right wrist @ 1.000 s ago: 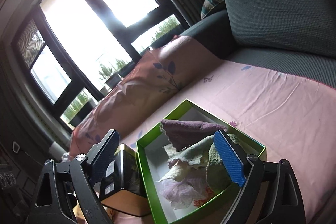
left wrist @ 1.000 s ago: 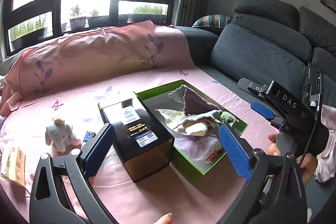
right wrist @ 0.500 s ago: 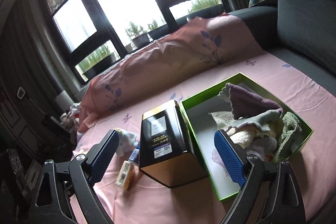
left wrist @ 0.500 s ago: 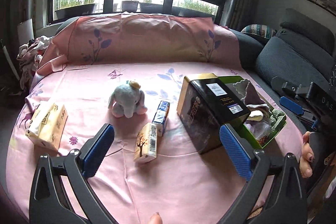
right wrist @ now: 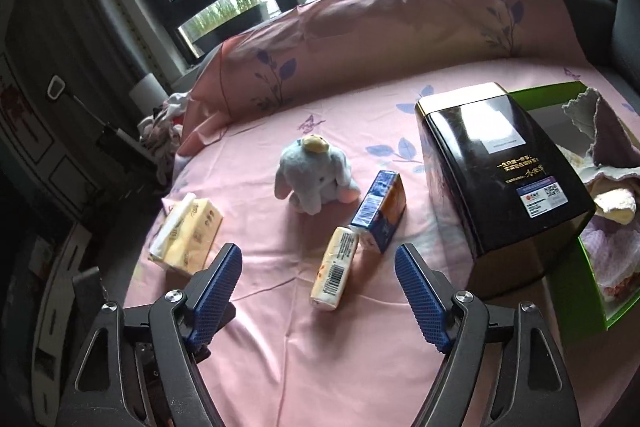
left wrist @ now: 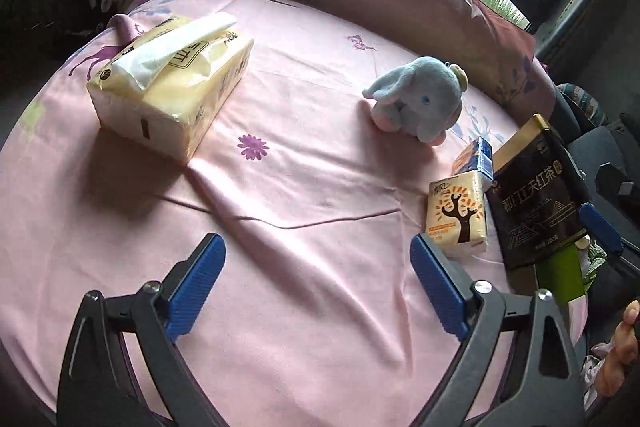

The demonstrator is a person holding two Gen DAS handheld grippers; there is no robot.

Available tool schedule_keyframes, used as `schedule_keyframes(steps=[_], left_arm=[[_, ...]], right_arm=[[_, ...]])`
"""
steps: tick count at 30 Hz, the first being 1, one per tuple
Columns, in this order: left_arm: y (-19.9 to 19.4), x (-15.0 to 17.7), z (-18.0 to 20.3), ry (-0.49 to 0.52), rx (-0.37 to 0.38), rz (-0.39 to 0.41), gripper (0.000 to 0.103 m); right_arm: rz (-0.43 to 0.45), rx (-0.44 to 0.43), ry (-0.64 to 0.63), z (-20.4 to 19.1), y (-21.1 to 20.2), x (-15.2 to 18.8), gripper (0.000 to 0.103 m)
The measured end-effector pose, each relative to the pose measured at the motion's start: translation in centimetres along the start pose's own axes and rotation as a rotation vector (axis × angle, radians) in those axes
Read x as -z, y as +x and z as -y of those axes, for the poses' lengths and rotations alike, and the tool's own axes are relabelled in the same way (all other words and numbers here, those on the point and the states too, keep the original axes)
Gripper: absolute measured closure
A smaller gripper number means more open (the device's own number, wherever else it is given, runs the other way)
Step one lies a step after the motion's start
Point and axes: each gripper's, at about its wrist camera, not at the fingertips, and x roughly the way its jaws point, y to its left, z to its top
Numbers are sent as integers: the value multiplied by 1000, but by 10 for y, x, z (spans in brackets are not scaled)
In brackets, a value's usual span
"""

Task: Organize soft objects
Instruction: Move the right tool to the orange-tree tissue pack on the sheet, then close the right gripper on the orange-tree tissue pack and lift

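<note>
A grey plush elephant (left wrist: pixel 420 99) (right wrist: pixel 314 177) sits on the pink cloth. A large yellow tissue pack (left wrist: pixel 172 79) (right wrist: pixel 186 233) lies to its left. Two small tissue packets lie nearer: a yellow one (left wrist: pixel 458 217) (right wrist: pixel 335 267) and a blue-orange one (left wrist: pixel 474 157) (right wrist: pixel 380 209). Cloths (right wrist: pixel 608 163) fill a green box (right wrist: pixel 592 291). My left gripper (left wrist: pixel 316 283) hovers over bare cloth, jaws closing with nothing between them. My right gripper (right wrist: pixel 318 287) hangs just short of the yellow packet, jaws closing, pads touching nothing.
A black tea tin (left wrist: pixel 536 199) (right wrist: pixel 500 179) stands between the packets and the green box. A pink cushion (right wrist: pixel 360 43) backs the cloth. Crumpled laundry (right wrist: pixel 160 135) lies off the far left edge. A person's fingers (left wrist: pixel 620 351) show at the right.
Both views swung left, away from the green box and sofa, toward the elephant and tissue packs. The left gripper dropped closer to the cloth. Both pairs of jaws narrowed slightly.
</note>
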Motion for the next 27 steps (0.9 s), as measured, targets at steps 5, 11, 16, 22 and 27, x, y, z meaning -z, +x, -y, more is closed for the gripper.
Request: schedule_keyframes(steps=[5,11,16,22,27], left_arm=[[-10,-3,-5,-15,-6,45,10],[-8,-1,-6,8,-43,41,10],[-9,0,-3,33,-25,32,10],[-9,-1,-5,32,-14,15,10],[-7,2,-3,25,12,-17,13]], right_arm=[[-89,92,-17,-8,45,10,39],[-177,169,-63,-11,81,23,50],[-233,125,-28,-4,91,26,73],[-362,-160,21,-12,88,37,76],[-424,-127,-11,-20,87,43,75]])
